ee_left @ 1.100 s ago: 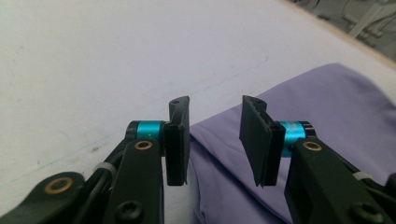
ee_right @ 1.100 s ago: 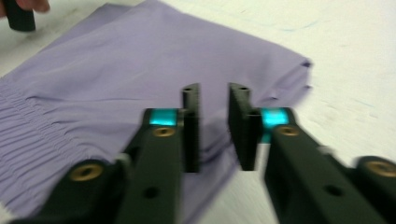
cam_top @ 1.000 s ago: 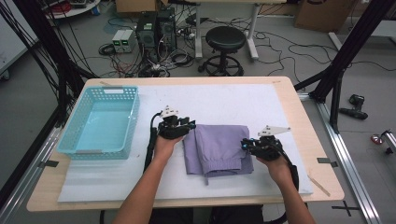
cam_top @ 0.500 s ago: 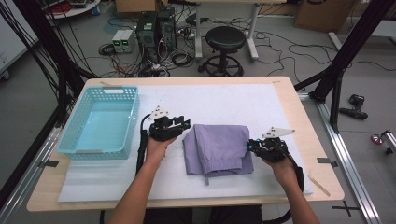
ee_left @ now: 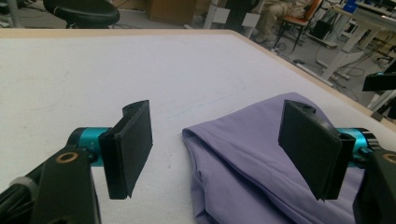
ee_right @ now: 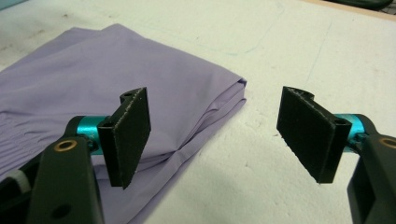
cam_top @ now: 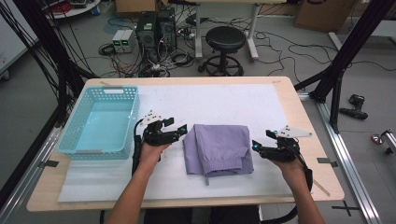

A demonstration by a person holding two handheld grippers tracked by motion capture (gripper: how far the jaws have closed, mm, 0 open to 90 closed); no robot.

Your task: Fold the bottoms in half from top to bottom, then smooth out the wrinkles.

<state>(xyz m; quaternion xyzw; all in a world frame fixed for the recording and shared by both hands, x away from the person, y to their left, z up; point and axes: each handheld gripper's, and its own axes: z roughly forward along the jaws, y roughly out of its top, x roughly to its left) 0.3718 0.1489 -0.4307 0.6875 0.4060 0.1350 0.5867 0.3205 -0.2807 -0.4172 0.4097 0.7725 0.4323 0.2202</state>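
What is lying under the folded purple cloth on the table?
The purple cloth lies on a white sheet that covers the wooden table. Whether anything else sits beneath the cloth cannot be seen, because its folded layers cover that spot.

Setting: a robotics or recording lab. The wooden table stands inside a black strut frame. Beyond its far edge, computer towers, tangled floor cables, a black stool and cardboard boxes occupy the grey floor.
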